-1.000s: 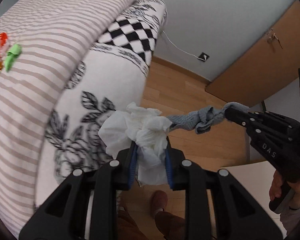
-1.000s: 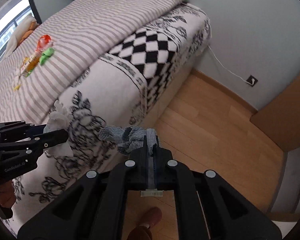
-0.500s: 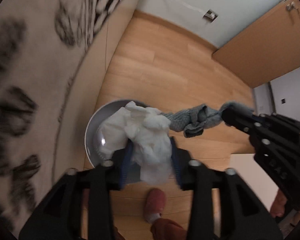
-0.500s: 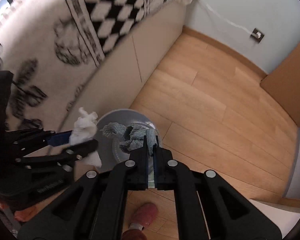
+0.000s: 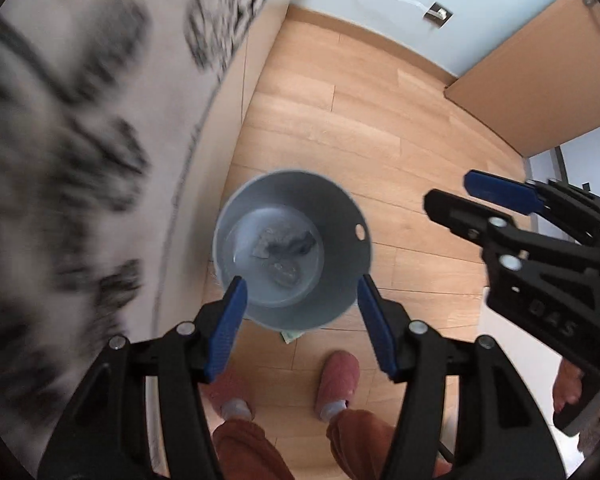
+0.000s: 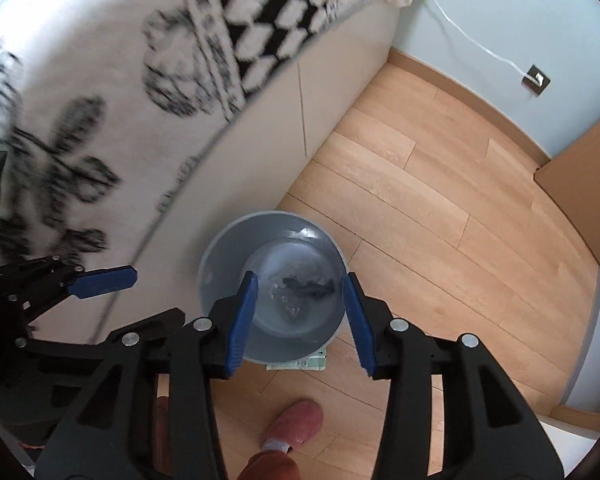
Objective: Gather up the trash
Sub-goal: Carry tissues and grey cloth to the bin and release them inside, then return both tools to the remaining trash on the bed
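Observation:
A grey round bin stands on the wood floor beside the bed. At its bottom lie a crumpled grey cloth and a paler wad, both blurred. My left gripper hangs just above the bin's near rim, its jaws opening with nothing between the blue pads. My right gripper hovers over the same bin, jaws also opening and empty, with the grey cloth below them. Each gripper shows in the other's view: the right gripper to the bin's right, the left gripper to its left.
The bed's side with a black-and-white patterned blanket rises close on the left. A person's pink slippers stand just before the bin. A greenish paper pokes from under it. Wood floor stretches right toward a wooden door.
Both grippers sank from bed height to just over the bin. The left let go of the white tissue and the right let go of the grey cloth; both now lie in the bin.

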